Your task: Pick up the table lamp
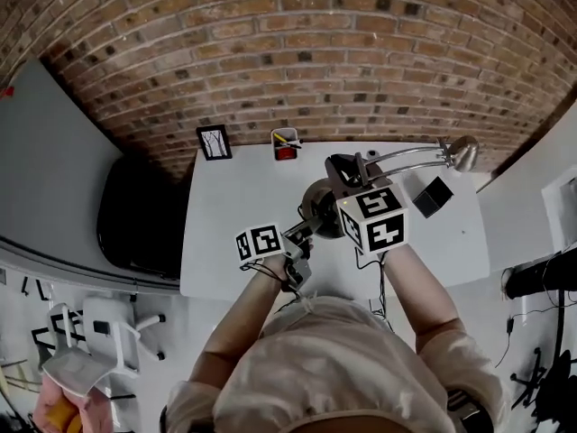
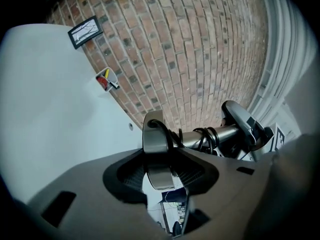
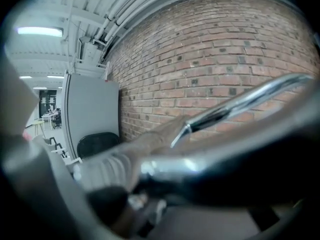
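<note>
The table lamp (image 1: 321, 207) is a metal one with a round base, a chrome arm and a small shade (image 1: 464, 152) at the right. It is held up above the white table (image 1: 230, 210). My left gripper (image 1: 302, 234) is shut on the rim of the base (image 2: 157, 156), which stands edge-on between the jaws. A black cord is wound around the lamp's stem (image 2: 212, 134). My right gripper (image 1: 348, 177) is shut on the chrome arm (image 3: 235, 106), which runs blurred and close across the right gripper view.
A small picture frame (image 1: 214, 142) and a pen cup (image 1: 285, 144) stand at the table's back edge against the brick wall. A black box (image 1: 432, 197) lies at the right. A black chair (image 1: 135, 215) stands left of the table.
</note>
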`<state>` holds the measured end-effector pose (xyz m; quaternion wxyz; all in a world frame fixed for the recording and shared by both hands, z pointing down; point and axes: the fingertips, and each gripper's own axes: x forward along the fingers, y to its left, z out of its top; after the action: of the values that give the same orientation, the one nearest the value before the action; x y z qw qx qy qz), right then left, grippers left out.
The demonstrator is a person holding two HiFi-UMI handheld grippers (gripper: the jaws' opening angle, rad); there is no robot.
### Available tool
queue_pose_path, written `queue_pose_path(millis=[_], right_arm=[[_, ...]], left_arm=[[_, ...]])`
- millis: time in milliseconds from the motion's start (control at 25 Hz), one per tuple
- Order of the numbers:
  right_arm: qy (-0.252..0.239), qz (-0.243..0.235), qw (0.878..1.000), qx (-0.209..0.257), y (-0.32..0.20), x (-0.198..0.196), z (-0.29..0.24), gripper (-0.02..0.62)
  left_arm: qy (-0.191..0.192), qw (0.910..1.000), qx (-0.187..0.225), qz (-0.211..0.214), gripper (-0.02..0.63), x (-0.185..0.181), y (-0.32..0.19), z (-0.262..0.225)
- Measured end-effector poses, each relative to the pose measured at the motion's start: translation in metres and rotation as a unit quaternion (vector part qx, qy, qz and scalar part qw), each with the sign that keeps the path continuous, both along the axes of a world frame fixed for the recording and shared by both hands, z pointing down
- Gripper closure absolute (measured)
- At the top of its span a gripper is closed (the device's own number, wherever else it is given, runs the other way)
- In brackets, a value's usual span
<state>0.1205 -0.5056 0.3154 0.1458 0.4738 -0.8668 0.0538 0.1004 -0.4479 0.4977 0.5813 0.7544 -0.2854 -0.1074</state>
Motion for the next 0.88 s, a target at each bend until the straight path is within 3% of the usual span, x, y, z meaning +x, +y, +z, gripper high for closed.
queue_pose_path(millis=[320,880], right_arm=[[-0.008,-0.009,0.999,0.03,-0.005,0.002,-0.039,0.557],[-0.002,-0.019,1.0,0.016,-0.003,0.0,-0.021,0.558]], left_arm=[[0.012,0.9994,0.033,-0.001,0.434,-0.001,-0.016,-0.037],[0.014,0.9997,0.016,-0.007,0.434,-0.001,-0.01,-0.021]])
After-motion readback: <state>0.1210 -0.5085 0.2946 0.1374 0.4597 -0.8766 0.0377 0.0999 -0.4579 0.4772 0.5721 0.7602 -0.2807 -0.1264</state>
